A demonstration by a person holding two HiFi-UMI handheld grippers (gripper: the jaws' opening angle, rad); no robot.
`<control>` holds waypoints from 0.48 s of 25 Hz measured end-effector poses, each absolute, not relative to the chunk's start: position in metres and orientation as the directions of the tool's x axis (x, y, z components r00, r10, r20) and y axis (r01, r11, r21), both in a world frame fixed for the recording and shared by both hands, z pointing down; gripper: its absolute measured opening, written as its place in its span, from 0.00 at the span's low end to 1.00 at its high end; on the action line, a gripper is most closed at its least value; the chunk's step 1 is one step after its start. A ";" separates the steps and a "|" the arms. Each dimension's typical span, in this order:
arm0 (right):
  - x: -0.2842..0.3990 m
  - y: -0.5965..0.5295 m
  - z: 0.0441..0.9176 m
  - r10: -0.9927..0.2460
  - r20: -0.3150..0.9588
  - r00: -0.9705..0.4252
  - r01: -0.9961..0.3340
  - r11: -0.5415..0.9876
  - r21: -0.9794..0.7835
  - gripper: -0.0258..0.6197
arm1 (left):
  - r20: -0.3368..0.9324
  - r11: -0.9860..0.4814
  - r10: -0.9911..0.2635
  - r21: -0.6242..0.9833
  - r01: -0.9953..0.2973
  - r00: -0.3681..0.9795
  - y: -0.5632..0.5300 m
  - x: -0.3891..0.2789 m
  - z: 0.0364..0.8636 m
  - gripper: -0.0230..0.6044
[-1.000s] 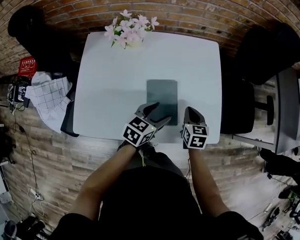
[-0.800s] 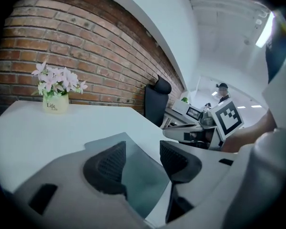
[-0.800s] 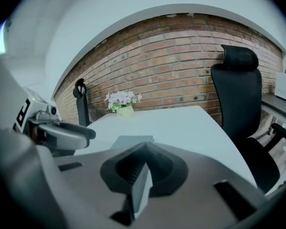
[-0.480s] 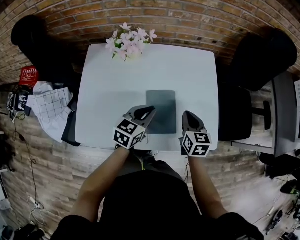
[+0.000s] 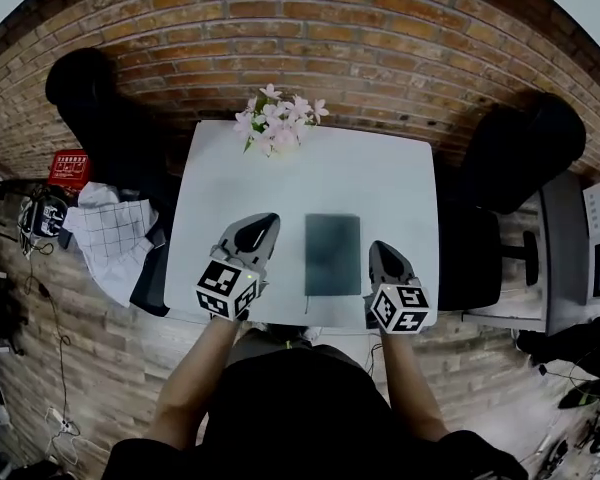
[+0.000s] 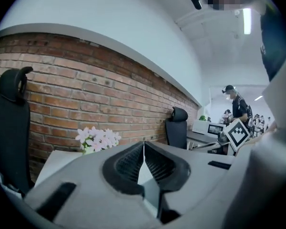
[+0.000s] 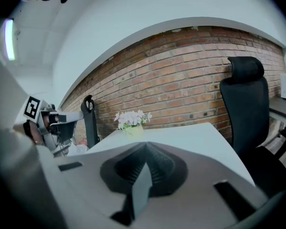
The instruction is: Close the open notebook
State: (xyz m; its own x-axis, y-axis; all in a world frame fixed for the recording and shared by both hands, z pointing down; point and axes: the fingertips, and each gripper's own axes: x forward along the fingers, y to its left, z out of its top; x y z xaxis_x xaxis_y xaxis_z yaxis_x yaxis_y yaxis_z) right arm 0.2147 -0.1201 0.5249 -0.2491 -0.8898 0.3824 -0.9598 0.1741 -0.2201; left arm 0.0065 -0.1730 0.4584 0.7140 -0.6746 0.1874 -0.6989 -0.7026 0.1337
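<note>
At the near edge of the desk (image 5: pixel 390 183), the left gripper (image 5: pixel 263 224) and the right gripper (image 5: pixel 379 251) flank the notebook (image 5: pixel 332 254), both clear of it. The left fingers have just been closing and now meet, with nothing between them. The right fingers are likewise pressed together and empty. The notebook lies closed and flat on the near half of the desk, dark cover up. Its long axis runs from the near edge toward the far one, short edges facing person and wall. Beyond it, pink flowers (image 5: pixel 278 120) stand at the far edge, before the brick wall (image 5: pixel 330 48).
</note>
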 end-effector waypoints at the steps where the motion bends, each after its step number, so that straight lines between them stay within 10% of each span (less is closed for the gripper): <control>1: 0.211 -0.122 0.516 -0.893 0.367 -0.259 -0.957 0.187 -0.222 0.06 | 0.167 -0.692 -0.691 0.129 -0.710 0.704 -0.175 -0.004 0.448 0.08; 12: 0.211 -0.135 0.414 -0.950 0.210 -0.233 -0.963 0.195 -0.188 0.06 | 0.018 -0.643 -0.764 0.056 -0.764 0.645 -0.164 -0.072 0.363 0.08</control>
State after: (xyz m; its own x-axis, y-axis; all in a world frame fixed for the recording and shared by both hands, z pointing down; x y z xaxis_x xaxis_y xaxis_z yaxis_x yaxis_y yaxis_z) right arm 0.2114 -0.1354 0.4139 -0.2331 -0.9496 0.2095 -0.9626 0.1948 -0.1882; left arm -0.0719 -0.1642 0.3629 0.6447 -0.7642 0.0176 -0.7638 -0.6431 0.0556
